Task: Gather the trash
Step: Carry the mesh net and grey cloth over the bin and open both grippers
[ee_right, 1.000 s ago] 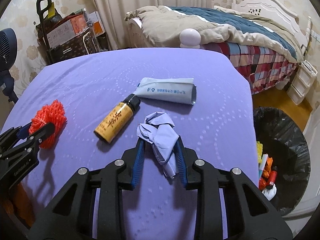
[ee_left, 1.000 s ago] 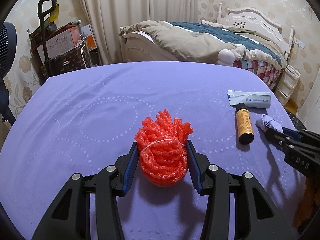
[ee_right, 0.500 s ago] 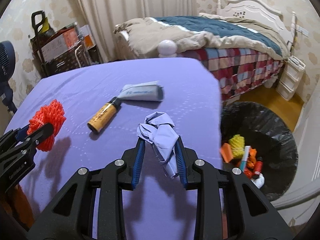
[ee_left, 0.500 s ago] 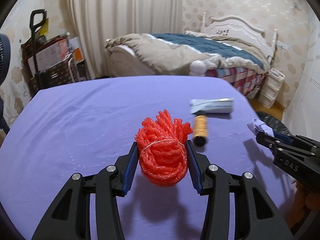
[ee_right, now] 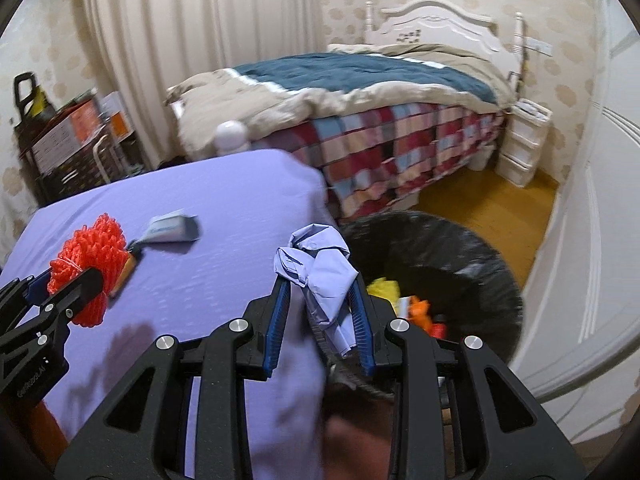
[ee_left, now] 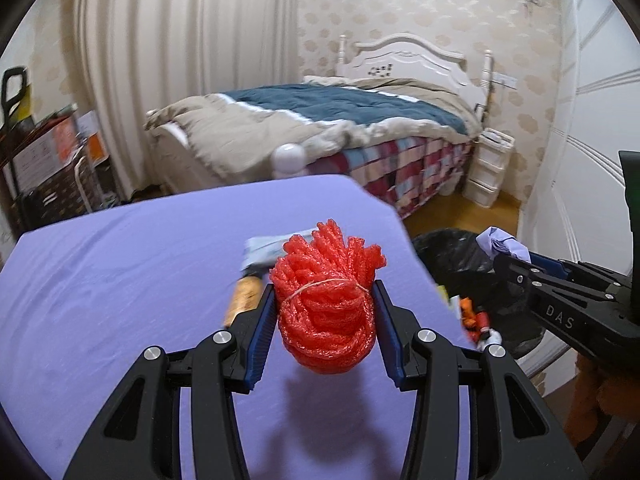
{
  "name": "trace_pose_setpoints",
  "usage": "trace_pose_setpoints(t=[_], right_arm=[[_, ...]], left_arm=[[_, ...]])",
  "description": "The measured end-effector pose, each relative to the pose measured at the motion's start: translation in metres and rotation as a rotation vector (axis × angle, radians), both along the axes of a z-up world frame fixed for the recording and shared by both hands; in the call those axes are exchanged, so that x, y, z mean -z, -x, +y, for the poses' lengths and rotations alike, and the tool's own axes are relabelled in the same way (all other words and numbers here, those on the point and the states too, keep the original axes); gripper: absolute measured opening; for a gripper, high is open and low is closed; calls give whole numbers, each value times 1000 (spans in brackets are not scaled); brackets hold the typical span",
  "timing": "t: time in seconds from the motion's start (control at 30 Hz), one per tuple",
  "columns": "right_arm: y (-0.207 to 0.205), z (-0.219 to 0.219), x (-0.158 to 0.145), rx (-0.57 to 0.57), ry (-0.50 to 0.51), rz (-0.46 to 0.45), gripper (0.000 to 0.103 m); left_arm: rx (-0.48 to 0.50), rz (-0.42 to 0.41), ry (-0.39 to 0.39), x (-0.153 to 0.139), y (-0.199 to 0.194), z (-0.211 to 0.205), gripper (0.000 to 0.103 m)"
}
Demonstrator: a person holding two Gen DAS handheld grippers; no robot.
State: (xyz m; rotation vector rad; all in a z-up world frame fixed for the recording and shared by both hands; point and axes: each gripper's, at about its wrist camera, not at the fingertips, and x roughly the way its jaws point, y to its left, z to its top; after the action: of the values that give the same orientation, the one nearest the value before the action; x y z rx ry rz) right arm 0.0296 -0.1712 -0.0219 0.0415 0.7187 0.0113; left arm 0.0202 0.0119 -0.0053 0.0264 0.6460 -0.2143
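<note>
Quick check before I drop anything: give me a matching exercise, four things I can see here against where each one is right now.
Things:
1. red foam net
2. crumpled lilac paper
3. amber bottle
4. orange and yellow scraps

Places:
A. lying on the purple table
B. inside the black-lined trash bin
C. clamped in the left tongs
D. clamped in the right tongs, at the table edge beside the bin

Pairs: 1-C, 2-D, 3-A, 4-B
</note>
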Motion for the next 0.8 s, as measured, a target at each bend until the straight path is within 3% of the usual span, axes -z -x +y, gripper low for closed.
trace_pose_setpoints(t=[0.37, 0.8], right_arm=[[-8, -59, 4, 116, 28, -24, 30], [-34, -102, 24, 174, 11, 7, 30]], left_arm=[[105, -6, -2, 0, -38, -76, 47], [174, 15, -73, 18, -69, -140, 47]])
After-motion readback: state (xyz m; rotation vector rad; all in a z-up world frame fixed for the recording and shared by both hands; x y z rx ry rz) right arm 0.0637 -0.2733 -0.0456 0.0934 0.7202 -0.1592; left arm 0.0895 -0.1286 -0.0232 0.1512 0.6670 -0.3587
